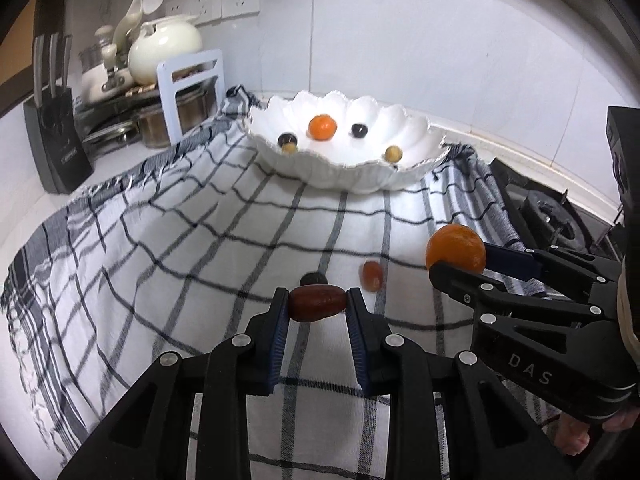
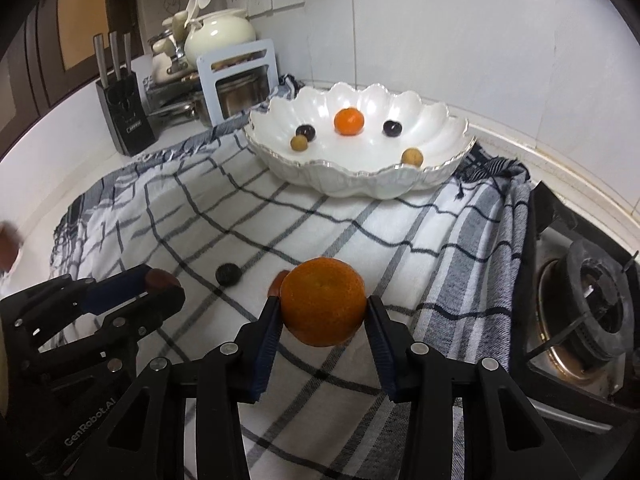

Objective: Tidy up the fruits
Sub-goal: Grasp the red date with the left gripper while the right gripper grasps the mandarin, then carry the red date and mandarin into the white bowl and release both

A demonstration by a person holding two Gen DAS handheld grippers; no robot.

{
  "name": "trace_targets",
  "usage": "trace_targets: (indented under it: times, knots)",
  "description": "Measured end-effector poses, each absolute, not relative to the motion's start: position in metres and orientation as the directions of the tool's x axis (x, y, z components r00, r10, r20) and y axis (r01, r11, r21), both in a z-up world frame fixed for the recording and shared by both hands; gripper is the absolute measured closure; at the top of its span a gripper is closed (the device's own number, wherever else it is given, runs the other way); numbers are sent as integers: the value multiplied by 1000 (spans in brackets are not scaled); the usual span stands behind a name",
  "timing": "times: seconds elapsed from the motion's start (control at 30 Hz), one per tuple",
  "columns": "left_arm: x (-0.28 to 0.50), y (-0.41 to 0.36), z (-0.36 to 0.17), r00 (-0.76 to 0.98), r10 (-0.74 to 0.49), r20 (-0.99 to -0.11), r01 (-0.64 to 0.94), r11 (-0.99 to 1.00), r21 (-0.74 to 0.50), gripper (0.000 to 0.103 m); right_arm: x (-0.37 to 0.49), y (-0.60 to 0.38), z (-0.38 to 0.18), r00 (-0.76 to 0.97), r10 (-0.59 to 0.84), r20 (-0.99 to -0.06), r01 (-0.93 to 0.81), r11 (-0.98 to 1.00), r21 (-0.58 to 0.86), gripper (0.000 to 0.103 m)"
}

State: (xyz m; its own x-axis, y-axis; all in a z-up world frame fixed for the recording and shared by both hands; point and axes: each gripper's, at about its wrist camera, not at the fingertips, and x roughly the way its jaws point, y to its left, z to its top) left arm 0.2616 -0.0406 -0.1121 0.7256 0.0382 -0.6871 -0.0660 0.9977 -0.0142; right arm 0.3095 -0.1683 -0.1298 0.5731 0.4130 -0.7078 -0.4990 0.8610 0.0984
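Gripping both loads for the bowl (image 1: 344,168) ahead: left tongs (image 1: 317,304) pinch a red date (image 1: 317,309), right tongs (image 2: 322,316) clamp an orange (image 2: 322,302).

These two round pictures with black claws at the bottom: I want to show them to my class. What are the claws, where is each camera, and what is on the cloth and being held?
The claws are hand-held two-finger grippers; a person carries one in each hand. Each carries a wide-angle camera looking along its own fingers.

The left-wrist picture shows the left gripper shut on a reddish-brown date. The right-wrist picture shows the right gripper shut on a large orange.

Both look over a checked cloth on a kitchen counter. At its far end stands a white scalloped bowl already holding a small orange, two dark fruits and two tan ones. Still loose on the cloth are a dark round fruit and a small reddish fruit.
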Motion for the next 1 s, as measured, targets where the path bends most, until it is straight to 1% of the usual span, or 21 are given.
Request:
trace_targets:
  times: [0.5, 1.0]
  knots:
    - [270, -22, -63, 806, -32, -591, 37, 999, -4, 74, 302, -162, -83, 691, 349, -634, -390, 918, 80, 60]
    - [305, -8, -28, 856, -83, -510, 111, 994, 24, 74, 320, -151, -46, 779, 284, -559, -303, 951, 60, 60]
